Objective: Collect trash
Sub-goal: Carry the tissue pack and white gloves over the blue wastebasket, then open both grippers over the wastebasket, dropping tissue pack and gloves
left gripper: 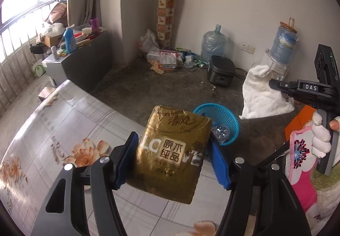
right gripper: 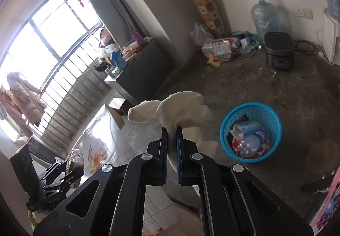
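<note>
Gold tissue pack and white cloth hanging near the blue basket

The crinkled gold tissue pack (left gripper: 173,155) is tilting above the floral tabletop, the blue mesh basket (left gripper: 225,117) sitting at its 2 o'clock with a crushed bottle and wrappers, possibly cartons too. The white cloth (right gripper: 182,108) is drooping in folds at the basket's 9 o'clock.

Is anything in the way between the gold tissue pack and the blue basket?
Nothing visible. The left tool holds the gold tissue pack above the table edge, and the blue basket stands open-topped on the floor just beyond, with only bare floor around it.
</note>
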`<state>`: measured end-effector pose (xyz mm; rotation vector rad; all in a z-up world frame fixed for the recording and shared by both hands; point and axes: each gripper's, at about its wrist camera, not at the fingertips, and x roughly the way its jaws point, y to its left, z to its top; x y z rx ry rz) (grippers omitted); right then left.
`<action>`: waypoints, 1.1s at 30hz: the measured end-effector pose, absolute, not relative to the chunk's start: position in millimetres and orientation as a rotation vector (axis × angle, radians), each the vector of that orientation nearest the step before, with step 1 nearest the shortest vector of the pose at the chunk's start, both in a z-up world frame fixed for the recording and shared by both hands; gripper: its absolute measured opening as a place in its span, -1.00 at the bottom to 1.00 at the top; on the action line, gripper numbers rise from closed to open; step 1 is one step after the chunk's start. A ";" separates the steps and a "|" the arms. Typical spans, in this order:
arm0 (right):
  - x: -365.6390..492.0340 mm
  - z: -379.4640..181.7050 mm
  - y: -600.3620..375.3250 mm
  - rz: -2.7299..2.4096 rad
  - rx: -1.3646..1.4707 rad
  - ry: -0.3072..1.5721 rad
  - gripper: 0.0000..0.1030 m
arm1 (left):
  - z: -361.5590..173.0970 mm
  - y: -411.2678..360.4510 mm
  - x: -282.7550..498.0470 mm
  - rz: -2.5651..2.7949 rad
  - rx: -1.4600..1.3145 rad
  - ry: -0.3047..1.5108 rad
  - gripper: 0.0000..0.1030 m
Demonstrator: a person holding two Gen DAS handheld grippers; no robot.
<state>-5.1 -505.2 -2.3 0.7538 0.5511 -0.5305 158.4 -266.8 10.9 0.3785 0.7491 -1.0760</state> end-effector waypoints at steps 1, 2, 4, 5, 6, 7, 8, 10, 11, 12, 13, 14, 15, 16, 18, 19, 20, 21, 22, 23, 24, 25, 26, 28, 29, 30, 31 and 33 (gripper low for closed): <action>-11.0 -6.3 -513.3 -0.561 0.766 0.546 -0.89 | 10.7 -284.7 158.6 -1.103 0.377 0.764 0.23; -14.7 -11.4 -521.5 -0.588 0.773 0.545 -0.89 | 9.8 -301.4 159.6 -1.126 0.374 0.785 0.23; -18.4 -23.2 -539.4 -0.628 0.788 0.552 -0.89 | 4.1 -338.0 160.4 -1.179 0.369 0.837 0.23; -18.1 -31.6 -548.3 -0.645 0.802 0.558 -0.89 | -0.1 -358.3 160.3 -1.203 0.369 0.858 0.23; -16.6 -39.7 -557.7 -0.648 0.818 0.566 -0.89 | -4.4 -377.2 159.0 -1.217 0.379 0.873 0.23; -12.9 -48.0 -565.7 -0.658 0.829 0.574 -0.89 | -10.4 -398.7 157.6 -1.237 0.394 0.888 0.23; -10.5 -55.9 -575.0 -0.676 0.836 0.587 -0.88 | -17.8 -416.9 156.2 -1.252 0.406 0.901 0.23; -3.0 -71.6 -594.2 -0.689 0.846 0.615 -0.88 | -35.7 -456.1 153.3 -1.273 0.440 0.943 0.23; 0.4 -78.2 -603.2 -0.699 0.855 0.624 -0.88 | -46.2 -471.8 152.4 -1.279 0.450 0.967 0.23; 4.1 -85.2 -612.9 -0.698 0.863 0.637 -0.87 | -55.7 -488.6 152.0 -1.279 0.465 0.987 0.23; 7.4 -92.9 -621.4 -0.702 0.878 0.649 -0.87 | -65.7 -506.1 151.3 -1.277 0.487 1.001 0.23; 9.7 -99.6 -628.9 -0.708 0.891 0.657 -0.86 | -74.7 -519.9 150.6 -1.277 0.502 1.010 0.23; 11.4 -106.4 -636.7 -0.704 0.900 0.668 -0.84 | -83.9 -534.3 149.8 -1.271 0.521 1.020 0.23; 15.6 -114.3 -644.1 -0.706 0.908 0.678 -0.82 | -91.9 -546.6 149.0 -1.272 0.534 1.026 0.23; 21.9 -130.8 -657.0 -0.725 0.920 0.702 -0.78 | -108.4 -569.2 146.9 -1.280 0.541 1.027 0.27; 27.7 -142.6 -663.1 -0.717 0.922 0.729 -0.61 | -117.8 -580.5 146.6 -1.280 0.545 1.030 0.44; 33.0 -154.7 -668.6 -0.719 0.930 0.761 -0.30 | -126.3 -589.1 146.9 -1.268 0.556 1.033 0.59; 36.1 -165.9 -672.4 -0.728 0.940 0.786 -0.19 | -134.0 -595.4 147.3 -1.261 0.562 1.033 0.60; 37.5 -174.9 -674.5 -0.732 0.948 0.807 -0.13 | -139.4 -600.3 147.9 -1.257 0.563 1.036 0.59; 37.9 -180.9 -676.2 -0.743 0.953 0.831 -0.13 | -142.9 -603.1 148.5 -1.246 0.561 1.044 0.60; 34.4 -183.5 -676.8 -0.758 0.962 0.833 -0.13 | -143.3 -602.6 149.9 -1.235 0.546 1.056 0.60; 29.3 -182.9 -676.5 -0.763 0.979 0.813 -0.13 | -141.1 -599.6 151.5 -1.240 0.511 1.069 0.60; 23.8 -181.1 -674.8 -0.763 0.996 0.791 -0.12 | -137.4 -595.2 152.9 -1.250 0.482 1.075 0.60; 16.6 -173.2 -675.2 -0.764 1.009 0.754 -0.10 | -126.8 -586.4 153.1 -1.253 0.463 1.058 0.60; 12.9 -168.7 -673.1 -0.770 1.004 0.743 -0.10 | -120.4 -582.5 152.5 -1.257 0.456 1.043 0.60; 10.2 -164.3 -671.2 -0.773 0.998 0.732 -0.10 | -113.0 -578.6 151.6 -1.262 0.444 1.027 0.60; 5.8 -159.5 -667.1 -0.776 0.995 0.721 -0.10 | -104.1 -572.2 151.4 -1.262 0.433 1.010 0.60; 1.4 -151.1 -662.0 -0.778 0.987 0.700 -0.10 | -85.1 -559.9 151.1 -1.261 0.400 0.975 0.60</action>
